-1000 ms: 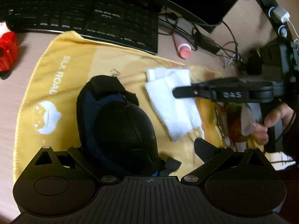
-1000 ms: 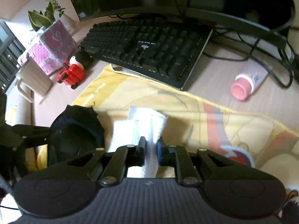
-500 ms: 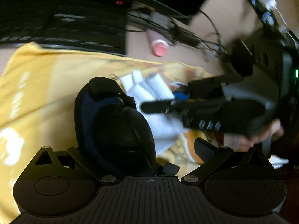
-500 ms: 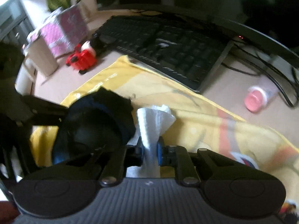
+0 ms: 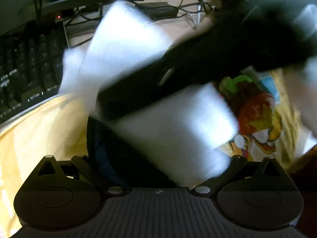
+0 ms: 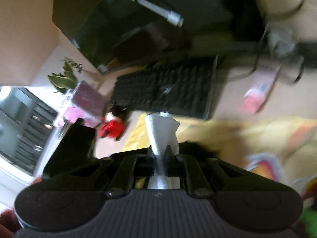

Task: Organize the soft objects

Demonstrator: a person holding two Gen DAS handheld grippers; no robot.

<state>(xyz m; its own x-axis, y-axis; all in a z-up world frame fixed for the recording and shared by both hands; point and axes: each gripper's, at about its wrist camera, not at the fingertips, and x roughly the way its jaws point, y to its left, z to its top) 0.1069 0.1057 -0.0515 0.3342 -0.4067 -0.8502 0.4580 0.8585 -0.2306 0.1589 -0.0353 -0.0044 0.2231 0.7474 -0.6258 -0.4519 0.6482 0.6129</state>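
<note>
Desk clutter frames everything: a black keyboard [image 6: 166, 87] at the back, a pink box [image 6: 85, 103] and a red toy [image 6: 112, 128] off to my left, a pink-capped bottle [image 6: 251, 103] to the right, and the yellow towel [image 5: 29, 134] spread over the desktop below.

Starting on the left, my left gripper [image 5: 158, 158] has its linkages spread wide with the dark padded cap [image 5: 111, 154] sitting between them on the towel. Its fingertips are hidden by the cap and the blurred tissue, so I read it as released but I cannot see whether anything touches the cap.

Moving right, my right gripper [image 6: 159, 154] is clenched on the white tissue [image 6: 160, 130], which stands up from the jaws as a pinched cone, lifted clear of the towel. In the left view the same tissue [image 5: 174, 130] is a smeared white sheet hanging over the cap, with the right tool crossing above it.

My worries: the tissue is thin and held by a narrow pinch, so a fast swing could tear it or let it slide out. Both tools are close together here, so they may knock. The hanging sheet could also drag across the cap and shift it.
</note>
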